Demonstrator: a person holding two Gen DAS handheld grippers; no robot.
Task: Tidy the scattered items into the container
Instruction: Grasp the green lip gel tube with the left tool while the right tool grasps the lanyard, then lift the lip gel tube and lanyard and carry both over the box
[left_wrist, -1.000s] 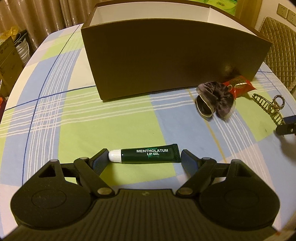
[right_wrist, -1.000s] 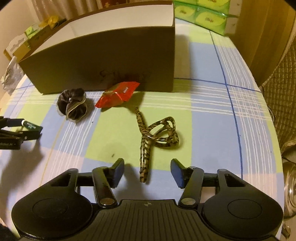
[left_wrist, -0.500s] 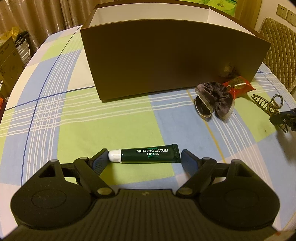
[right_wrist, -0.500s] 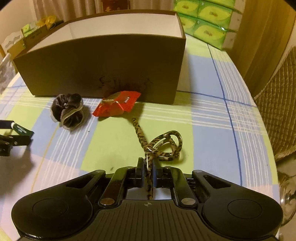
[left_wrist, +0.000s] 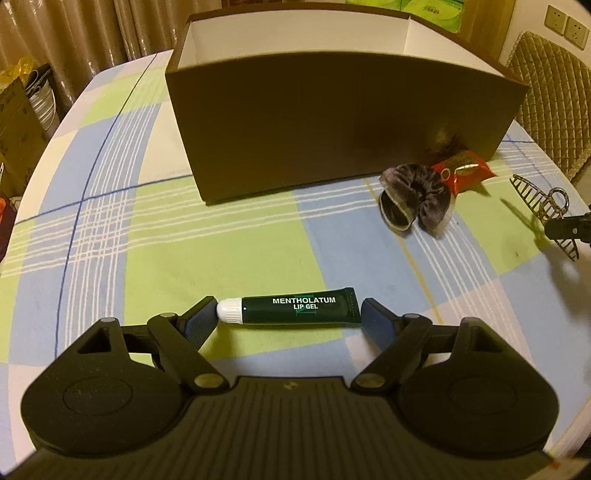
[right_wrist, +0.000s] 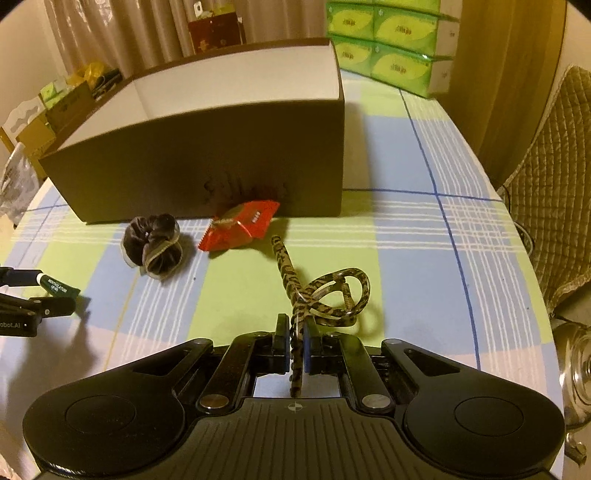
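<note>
Our right gripper (right_wrist: 295, 350) clamped on hair claw (right_wrist: 321, 295), box (right_wrist: 221, 147) ahead; left gripper (left_wrist: 288, 314) apart, lip gel tube (left_wrist: 295, 305) lying crosswise between jaws.

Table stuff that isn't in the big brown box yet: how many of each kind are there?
Hair things: 2, a dark velvet scrunchie and a leopard-print plastic hair claw
Tubes: 1, a dark green lip gel tube with a white cap
Snack packets: 1, a red foil packet
Total: 4
</note>
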